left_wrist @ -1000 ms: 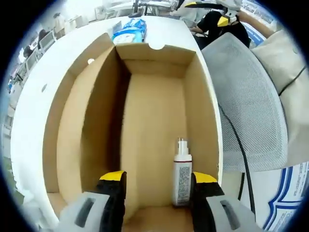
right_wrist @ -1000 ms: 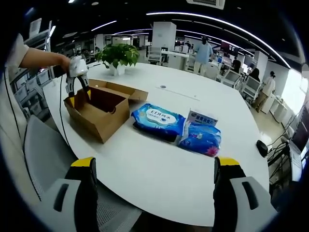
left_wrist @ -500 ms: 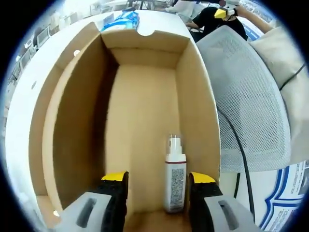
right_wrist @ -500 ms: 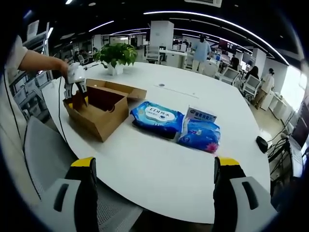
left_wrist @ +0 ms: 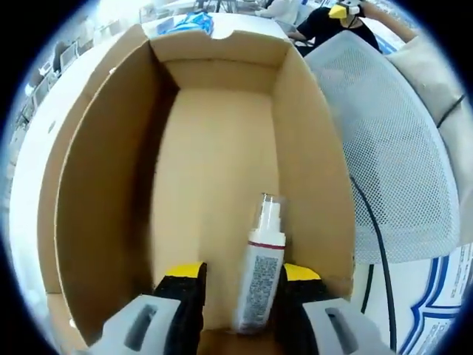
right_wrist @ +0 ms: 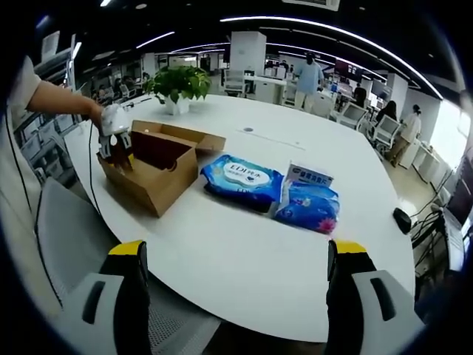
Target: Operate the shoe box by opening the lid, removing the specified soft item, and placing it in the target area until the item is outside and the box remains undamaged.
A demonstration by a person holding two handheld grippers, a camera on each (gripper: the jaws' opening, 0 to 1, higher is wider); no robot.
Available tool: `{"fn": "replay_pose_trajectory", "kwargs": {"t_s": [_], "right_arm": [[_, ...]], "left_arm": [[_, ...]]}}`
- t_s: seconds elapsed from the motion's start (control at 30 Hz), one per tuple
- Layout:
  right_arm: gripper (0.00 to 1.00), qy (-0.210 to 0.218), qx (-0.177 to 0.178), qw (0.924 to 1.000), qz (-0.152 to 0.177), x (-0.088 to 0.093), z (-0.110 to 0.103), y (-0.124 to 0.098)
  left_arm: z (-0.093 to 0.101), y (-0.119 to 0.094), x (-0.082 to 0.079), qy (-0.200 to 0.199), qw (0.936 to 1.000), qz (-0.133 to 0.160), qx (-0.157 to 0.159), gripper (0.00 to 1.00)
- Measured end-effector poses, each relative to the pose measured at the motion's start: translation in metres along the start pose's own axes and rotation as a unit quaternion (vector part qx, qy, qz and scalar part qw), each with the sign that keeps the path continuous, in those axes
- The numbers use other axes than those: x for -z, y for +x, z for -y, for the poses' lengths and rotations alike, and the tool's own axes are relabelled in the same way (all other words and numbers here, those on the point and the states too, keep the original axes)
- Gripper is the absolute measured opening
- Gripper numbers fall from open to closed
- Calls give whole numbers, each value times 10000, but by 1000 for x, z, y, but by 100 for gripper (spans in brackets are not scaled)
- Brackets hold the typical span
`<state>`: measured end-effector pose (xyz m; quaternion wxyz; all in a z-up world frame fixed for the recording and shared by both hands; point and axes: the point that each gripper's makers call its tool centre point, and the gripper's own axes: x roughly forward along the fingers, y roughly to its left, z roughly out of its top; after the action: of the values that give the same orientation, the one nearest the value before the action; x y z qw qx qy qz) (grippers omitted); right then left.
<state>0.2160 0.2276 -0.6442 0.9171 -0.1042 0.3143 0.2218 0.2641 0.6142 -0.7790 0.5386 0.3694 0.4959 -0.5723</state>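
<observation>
Potted plant point(right_wrist: 179, 86) on white table point(right_wrist: 244, 251); mesh chair point(left_wrist: 384, 148) beside it.

The open shoe box point(right_wrist: 151, 171) stands at the left on the white table point(right_wrist: 244, 259). The left gripper point(right_wrist: 114, 144) reaches into it. Blue packs point(right_wrist: 247, 181) lie at the center.

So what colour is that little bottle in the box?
White, with a dark red band under its clear cap; the bottle shows best in the left gripper view.

Setting: open-plan office.
A large round white table point(right_wrist: 244, 244) is seen beneath long ceiling light strips point(right_wrist: 318, 29), with rows of desks and monitors point(right_wrist: 369, 122) behind it. Standing people point(right_wrist: 307, 78), a potted plant point(right_wrist: 177, 85) and a mesh office chair point(left_wrist: 384, 148) are also shown.
</observation>
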Motion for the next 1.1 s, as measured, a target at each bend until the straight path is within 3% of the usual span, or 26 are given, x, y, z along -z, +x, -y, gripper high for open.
{"fn": "replay_pose_trajectory", "kwargs": {"t_s": [0.13, 0.37, 0.5, 0.6, 0.77, 1.1], "right_arm": [[96, -73, -14, 10000, 59, -3, -1, 2], [96, -55, -41, 9999, 106, -6, -1, 6], [96, -51, -46, 9998, 179, -8, -1, 8], [91, 86, -125, 9994, 324, -11, -1, 7], [91, 52, -111, 9993, 367, -12, 1, 8], [90, 33, -120, 9990, 423, -14, 7, 8]], "left_arm": [[-10, 1, -1, -393, 9988, 135, -271, 31], [-13, 1, -3, -550, 9978, 97, -359, 24], [-17, 2, -4, -1098, 9922, 170, -564, 21], [-17, 2, -4, -1106, 9915, 212, -649, 20], [-16, 2, -5, -1386, 9873, 261, -736, 20], [-19, -9, -12, -1552, 9837, 351, -841, 19]]}}
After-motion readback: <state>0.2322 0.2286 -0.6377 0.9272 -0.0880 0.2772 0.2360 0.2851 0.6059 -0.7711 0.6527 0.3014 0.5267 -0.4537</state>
